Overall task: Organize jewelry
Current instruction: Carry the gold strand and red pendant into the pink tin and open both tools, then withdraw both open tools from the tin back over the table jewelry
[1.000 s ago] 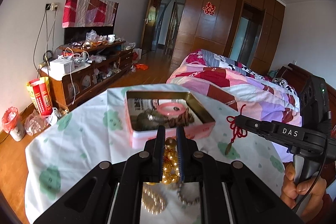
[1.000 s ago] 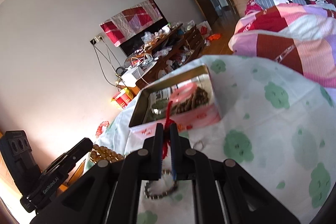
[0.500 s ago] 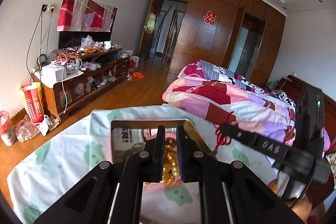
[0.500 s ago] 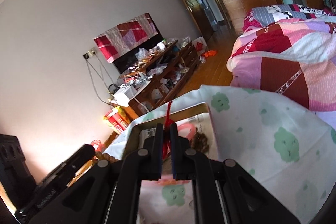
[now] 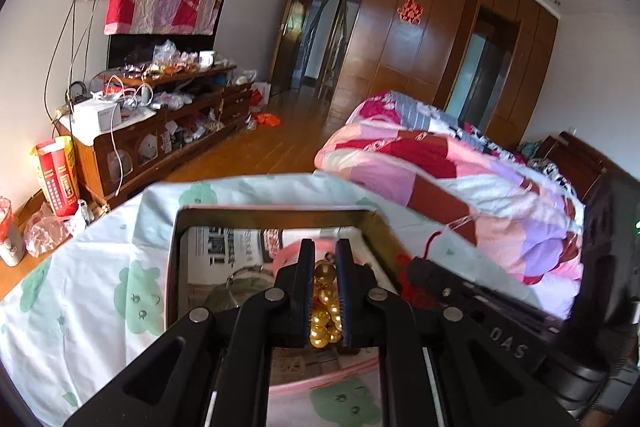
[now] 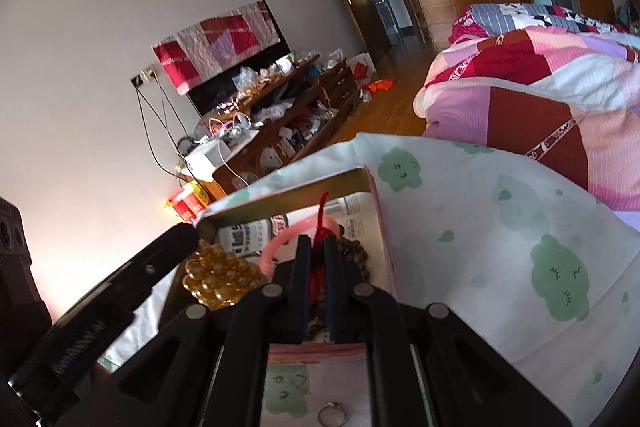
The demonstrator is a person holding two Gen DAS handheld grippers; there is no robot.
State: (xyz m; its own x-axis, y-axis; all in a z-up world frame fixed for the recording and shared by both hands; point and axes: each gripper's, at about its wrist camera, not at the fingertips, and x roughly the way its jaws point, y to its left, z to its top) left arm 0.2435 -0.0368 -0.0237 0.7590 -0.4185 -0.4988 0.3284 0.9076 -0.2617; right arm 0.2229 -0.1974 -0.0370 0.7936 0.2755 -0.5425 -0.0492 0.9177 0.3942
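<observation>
silver ring (image 6: 332,411) on cloth, right wrist view only

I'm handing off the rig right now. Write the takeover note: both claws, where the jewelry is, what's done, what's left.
Left claw: shut on the gold bead bracelet, held over the open tin.
Right claw: shut on the red cord pendant, also over the tin.
Done: pink bangle and brown bead string are in the tin.
Left: release both pieces into the tin; silver ring lies on the tablecloth.
</observation>
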